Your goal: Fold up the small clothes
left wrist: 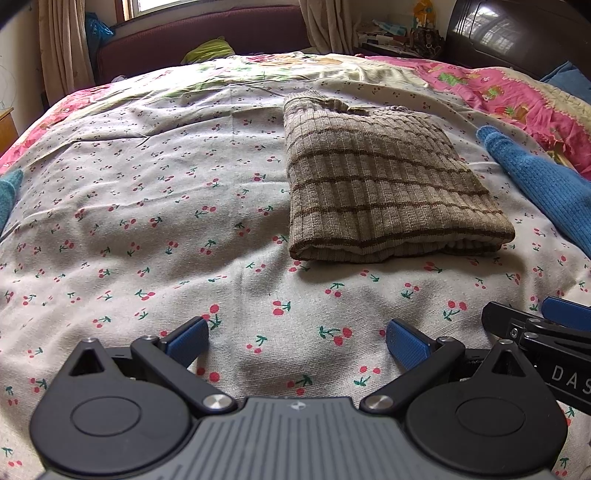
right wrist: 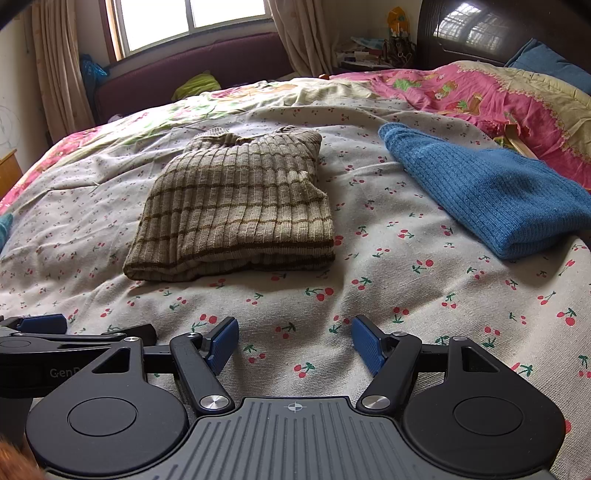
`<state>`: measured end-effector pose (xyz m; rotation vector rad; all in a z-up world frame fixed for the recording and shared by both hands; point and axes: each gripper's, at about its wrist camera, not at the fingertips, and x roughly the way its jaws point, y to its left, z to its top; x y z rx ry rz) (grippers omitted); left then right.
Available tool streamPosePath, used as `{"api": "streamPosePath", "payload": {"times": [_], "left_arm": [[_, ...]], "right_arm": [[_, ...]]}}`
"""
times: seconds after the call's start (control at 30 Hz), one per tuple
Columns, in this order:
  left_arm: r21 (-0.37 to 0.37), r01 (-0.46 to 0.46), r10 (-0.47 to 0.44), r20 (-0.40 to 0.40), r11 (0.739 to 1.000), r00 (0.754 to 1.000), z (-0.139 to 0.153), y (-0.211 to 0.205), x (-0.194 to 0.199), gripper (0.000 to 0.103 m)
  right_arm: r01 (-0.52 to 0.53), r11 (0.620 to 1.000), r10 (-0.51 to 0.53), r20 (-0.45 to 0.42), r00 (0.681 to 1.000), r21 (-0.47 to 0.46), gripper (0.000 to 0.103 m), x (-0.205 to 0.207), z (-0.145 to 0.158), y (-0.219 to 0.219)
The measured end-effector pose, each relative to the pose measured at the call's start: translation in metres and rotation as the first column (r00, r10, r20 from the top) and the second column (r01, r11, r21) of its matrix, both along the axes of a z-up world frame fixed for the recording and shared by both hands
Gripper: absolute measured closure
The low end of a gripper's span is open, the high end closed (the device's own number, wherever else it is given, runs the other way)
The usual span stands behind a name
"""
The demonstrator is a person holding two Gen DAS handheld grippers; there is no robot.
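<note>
Both grippers, left gripper (left wrist: 297,341) and right gripper (right wrist: 294,345), hover with fingers apart, empty, near the folded brown striped sweater (right wrist: 236,210) lying on the cherry-print sheet (right wrist: 369,295), blue sweater (right wrist: 487,199) beside.

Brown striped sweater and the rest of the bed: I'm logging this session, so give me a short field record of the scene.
surface: cherry-print sheet
brown striped sweater: folded, lying flat mid-bed, untouched
blue knit garment: on the sheet to the right of the sweater, apart from it
left gripper: jaws open, empty, short of the sweater
right gripper: jaws open, empty, beside the left gripper
background: pink quilt, window
</note>
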<state>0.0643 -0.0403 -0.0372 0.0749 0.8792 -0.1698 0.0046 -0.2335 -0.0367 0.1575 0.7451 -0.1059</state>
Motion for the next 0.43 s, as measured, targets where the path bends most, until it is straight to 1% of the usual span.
{"api": "streamPosePath", "payload": {"times": [0.43], "left_arm": [[-0.001,-0.002,0.002,-0.001,1.0,1.0,-0.0001,0.0006,0.0003,0.0]], "right_arm": [[0.0,1.0,0.0,0.001,1.0,0.0,0.033,0.0,0.0,-0.0003]]}}
